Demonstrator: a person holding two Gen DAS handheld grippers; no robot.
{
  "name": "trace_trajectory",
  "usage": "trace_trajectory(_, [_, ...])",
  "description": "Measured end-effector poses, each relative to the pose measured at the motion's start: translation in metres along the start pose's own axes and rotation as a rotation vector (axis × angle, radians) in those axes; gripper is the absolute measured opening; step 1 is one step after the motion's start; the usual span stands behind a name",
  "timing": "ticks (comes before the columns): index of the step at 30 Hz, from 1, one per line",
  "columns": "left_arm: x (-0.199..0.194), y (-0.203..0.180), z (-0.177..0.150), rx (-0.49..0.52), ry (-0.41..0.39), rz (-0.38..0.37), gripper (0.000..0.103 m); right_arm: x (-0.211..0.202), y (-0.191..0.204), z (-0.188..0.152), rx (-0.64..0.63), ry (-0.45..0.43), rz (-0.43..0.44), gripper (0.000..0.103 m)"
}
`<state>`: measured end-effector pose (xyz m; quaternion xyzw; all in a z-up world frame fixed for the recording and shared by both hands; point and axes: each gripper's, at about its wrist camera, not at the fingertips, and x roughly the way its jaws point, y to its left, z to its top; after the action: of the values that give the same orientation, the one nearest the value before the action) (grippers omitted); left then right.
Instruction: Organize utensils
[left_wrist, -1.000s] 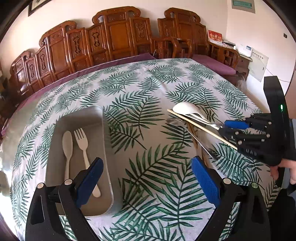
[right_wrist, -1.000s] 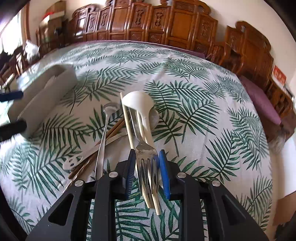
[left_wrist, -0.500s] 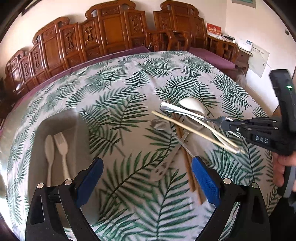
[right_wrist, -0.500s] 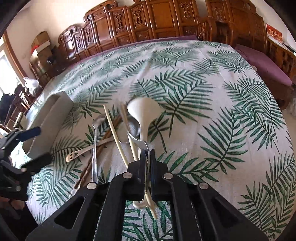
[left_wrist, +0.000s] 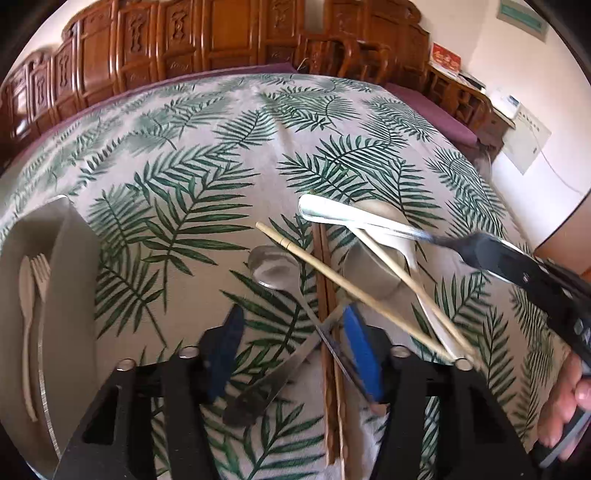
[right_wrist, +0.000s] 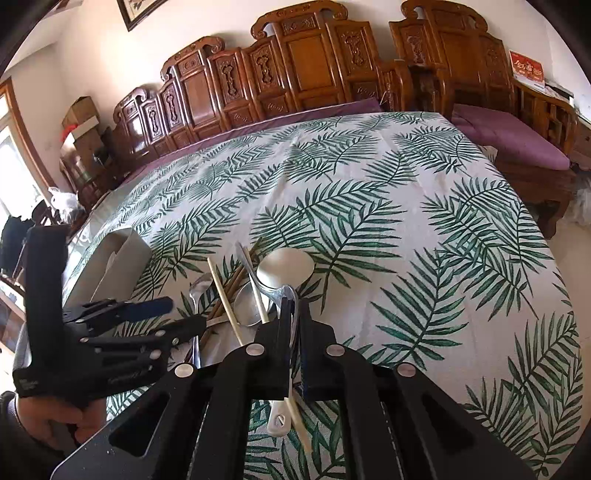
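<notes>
Left wrist view: since a second ago, the right gripper has lifted the metal fork above the utensil pile, fingers clamped; the left gripper has narrowed to half-open, holding nothing, the tray cut off beside the pile.

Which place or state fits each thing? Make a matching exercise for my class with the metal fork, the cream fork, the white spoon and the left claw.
Things
1. metal fork
2. cream fork
3. white spoon
4. left claw

Place or state
A. lying in the tray
B. open
C. clamped in the right claw
D. in the pile on the tablecloth

Pairs: 1-C, 2-A, 3-D, 4-B
</notes>
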<state>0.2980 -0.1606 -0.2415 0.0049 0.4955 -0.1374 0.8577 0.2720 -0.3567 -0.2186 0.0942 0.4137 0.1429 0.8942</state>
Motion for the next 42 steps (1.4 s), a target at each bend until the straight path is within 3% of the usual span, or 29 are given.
trace_trajectory(5, [0.008,0.002,0.007,-0.029,0.013,0.004,0.037,-0.005,0.003,0.002,-0.011,-0.034,-0.015,0.005])
trace_trajectory(9, [0.009,0.004,0.008,-0.046,0.019,-0.007,0.010,-0.005,0.004,0.004,-0.013,-0.044,-0.013,0.005])
trace_trajectory(12, [0.004,0.007,0.008,-0.052,0.013,-0.015,0.002,-0.006,0.007,0.005,-0.019,-0.048,-0.013,0.005])
trace_trajectory(22, [-0.040,0.020,0.004,-0.022,-0.032,-0.029,0.001,-0.020,0.033,0.007,-0.076,-0.114,-0.043,0.005])
trace_trajectory(35, [-0.098,0.053,0.005,0.065,-0.073,0.023,0.001,-0.024,0.063,0.004,-0.155,-0.140,-0.053,0.005])
trace_trajectory(42, [-0.123,0.088,0.005,0.055,-0.086,0.061,0.001,-0.028,0.077,0.003,-0.176,-0.155,-0.042,0.005])
